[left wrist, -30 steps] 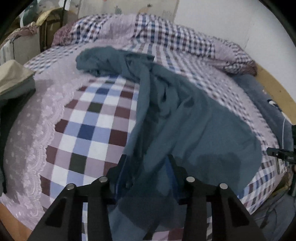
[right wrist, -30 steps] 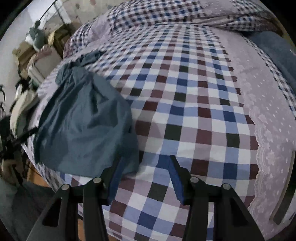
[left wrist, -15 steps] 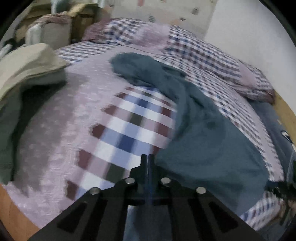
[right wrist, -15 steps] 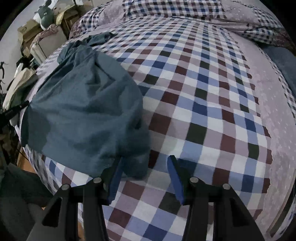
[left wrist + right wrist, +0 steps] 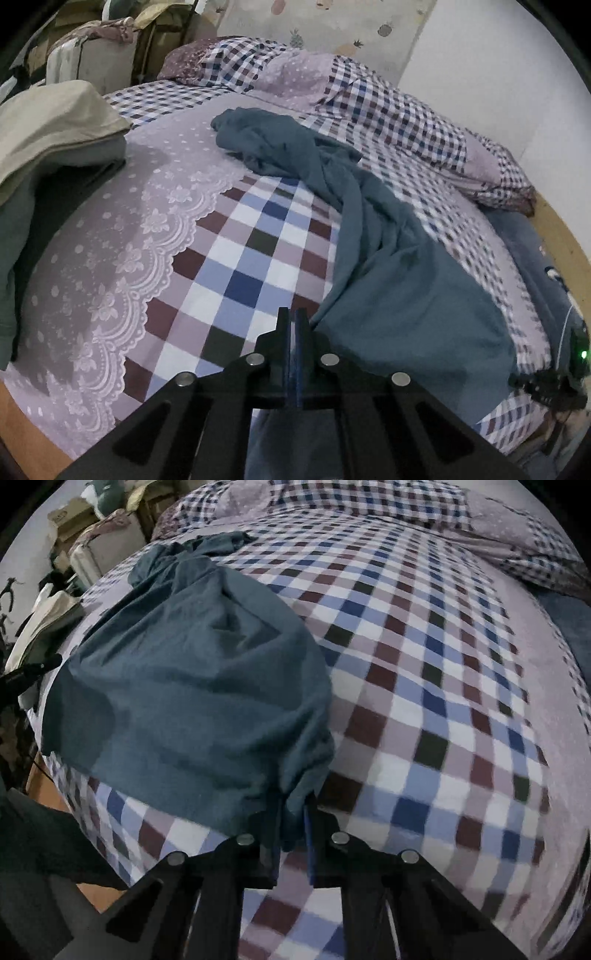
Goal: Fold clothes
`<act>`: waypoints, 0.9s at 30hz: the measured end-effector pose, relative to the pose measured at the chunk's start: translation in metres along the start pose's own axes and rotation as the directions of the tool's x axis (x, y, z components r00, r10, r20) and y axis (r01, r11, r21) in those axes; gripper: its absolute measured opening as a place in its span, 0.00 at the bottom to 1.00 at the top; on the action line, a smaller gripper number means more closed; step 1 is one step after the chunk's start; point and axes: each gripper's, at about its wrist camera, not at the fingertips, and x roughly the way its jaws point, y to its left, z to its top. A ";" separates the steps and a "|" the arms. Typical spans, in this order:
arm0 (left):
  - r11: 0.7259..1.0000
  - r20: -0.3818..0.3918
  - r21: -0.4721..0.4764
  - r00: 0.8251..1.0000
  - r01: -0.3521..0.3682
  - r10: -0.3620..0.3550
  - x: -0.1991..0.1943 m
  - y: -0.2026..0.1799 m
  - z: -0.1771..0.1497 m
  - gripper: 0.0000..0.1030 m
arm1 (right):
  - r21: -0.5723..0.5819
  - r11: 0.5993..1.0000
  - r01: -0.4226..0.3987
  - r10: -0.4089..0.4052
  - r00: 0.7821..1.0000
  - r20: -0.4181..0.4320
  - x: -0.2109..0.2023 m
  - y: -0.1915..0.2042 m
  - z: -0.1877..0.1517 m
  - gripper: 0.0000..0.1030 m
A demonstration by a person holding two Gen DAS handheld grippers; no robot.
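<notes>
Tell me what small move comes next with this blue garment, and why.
Probably draw both grippers apart to stretch the edge flat. The left gripper and right gripper each pinch the blue garment, which lies bunched and wrinkled on the checked bedspread.

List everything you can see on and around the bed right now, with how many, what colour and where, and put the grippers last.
garment: one, dark teal, spread crumpled across the bed, its near edge at both grippers
bedspread: one, checked blue, maroon and white with a lilac lace border, covering the bed
pillows: at least two, small checked and lilac, at the head of the bed
clothes pile: one stack, beige on top of grey-green, at the bed's left edge
blue blanket: one, along the bed's right side
left gripper: one, black, shut on the garment's edge
right gripper: one, black, shut on a bunched fold of the garment
</notes>
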 end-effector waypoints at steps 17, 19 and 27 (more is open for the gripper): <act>0.998 0.035 -0.005 0.997 0.069 -0.069 -0.003 -0.016 0.016 0.21 | 0.098 0.987 0.124 -0.123 0.992 -0.017 -0.086 0.001 -0.032 0.10; 0.997 0.039 -0.013 0.996 0.075 -0.075 -0.003 -0.018 0.019 0.44 | 0.135 0.985 0.107 -0.112 0.993 0.033 -0.092 -0.007 -0.022 0.11; 0.996 0.060 0.028 0.994 0.088 -0.089 0.012 -0.047 0.039 0.60 | 0.102 0.993 -0.063 0.045 0.983 0.175 -0.072 0.018 0.040 0.42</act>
